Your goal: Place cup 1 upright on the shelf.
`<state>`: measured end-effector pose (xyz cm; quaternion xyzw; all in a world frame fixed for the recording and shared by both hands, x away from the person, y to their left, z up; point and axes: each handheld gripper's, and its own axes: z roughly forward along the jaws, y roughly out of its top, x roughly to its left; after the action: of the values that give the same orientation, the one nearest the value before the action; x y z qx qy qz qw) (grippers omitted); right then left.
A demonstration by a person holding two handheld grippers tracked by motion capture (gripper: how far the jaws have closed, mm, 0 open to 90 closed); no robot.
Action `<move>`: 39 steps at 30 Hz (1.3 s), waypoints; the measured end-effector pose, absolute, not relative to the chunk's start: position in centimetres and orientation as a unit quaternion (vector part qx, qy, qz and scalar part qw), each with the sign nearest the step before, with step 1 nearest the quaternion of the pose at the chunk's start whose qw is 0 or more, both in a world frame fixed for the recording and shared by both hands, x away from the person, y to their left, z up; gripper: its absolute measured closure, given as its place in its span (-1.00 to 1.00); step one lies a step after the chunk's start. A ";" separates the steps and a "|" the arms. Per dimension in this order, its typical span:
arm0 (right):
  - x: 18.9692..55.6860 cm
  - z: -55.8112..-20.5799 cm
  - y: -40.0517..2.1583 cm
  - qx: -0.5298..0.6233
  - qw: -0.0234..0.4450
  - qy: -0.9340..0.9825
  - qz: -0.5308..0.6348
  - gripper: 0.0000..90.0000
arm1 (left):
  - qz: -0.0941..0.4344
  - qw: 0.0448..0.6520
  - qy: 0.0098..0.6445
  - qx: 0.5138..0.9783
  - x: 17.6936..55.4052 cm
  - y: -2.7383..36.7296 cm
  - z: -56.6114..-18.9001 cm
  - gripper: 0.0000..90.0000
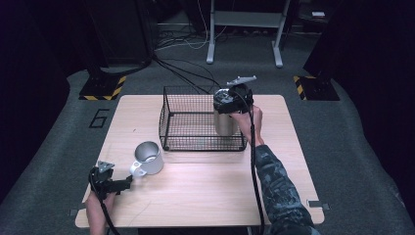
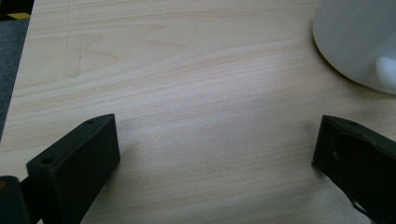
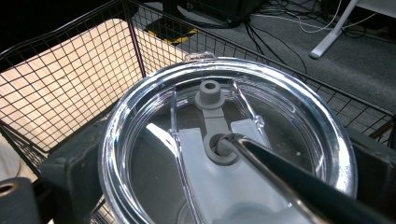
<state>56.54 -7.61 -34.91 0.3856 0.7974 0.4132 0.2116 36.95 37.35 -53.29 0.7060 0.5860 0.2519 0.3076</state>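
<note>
The right gripper (image 1: 234,100) has its fingers clamped on either side of the one steel tumbler (image 1: 224,120) just under its clear lid (image 3: 224,154), holding it inside the single wire basket (image 1: 195,120), so I'd judge that piece nearly placed, with only the release left. The left gripper (image 1: 122,183) rests on the desk (image 1: 205,191), fingers spread wide and empty, the one white mug (image 1: 148,159) just beyond them and not yet picked up.

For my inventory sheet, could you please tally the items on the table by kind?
Wire basket: 1
Steel tumbler with clear lid, held in the right tongs inside the basket: 1
Mug, near the left tongs: 1
Total: 3
</note>
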 end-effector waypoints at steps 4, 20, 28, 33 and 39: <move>56.7 -35.2 -7.5 0.387 0.208 0.799 0.411 -0.93 | 0.252 0.308 0.586 0.706 36.9 37.4 -53.3 -1.00; 57.2 -37.3 -7.4 0.402 0.195 0.800 0.401 -0.93 | 0.252 0.308 0.586 0.706 36.9 37.3 -53.3 -1.00; 57.4 -37.8 -7.4 0.413 0.186 0.796 0.402 -0.93 | 0.251 0.308 0.586 0.706 36.9 37.3 -53.3 -1.00; 57.4 -38.2 -7.1 0.410 0.186 0.798 0.401 -0.93 | 0.252 0.308 0.586 0.706 36.9 37.3 -53.3 -1.00; 57.4 -38.9 -7.1 0.414 0.181 0.797 0.401 -0.93 | 0.252 0.308 0.586 0.706 36.9 37.3 -53.3 -1.00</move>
<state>57.42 -7.09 -38.93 0.4140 0.7971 0.4005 0.1813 36.95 37.35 -53.29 0.7060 0.5860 0.2521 0.3077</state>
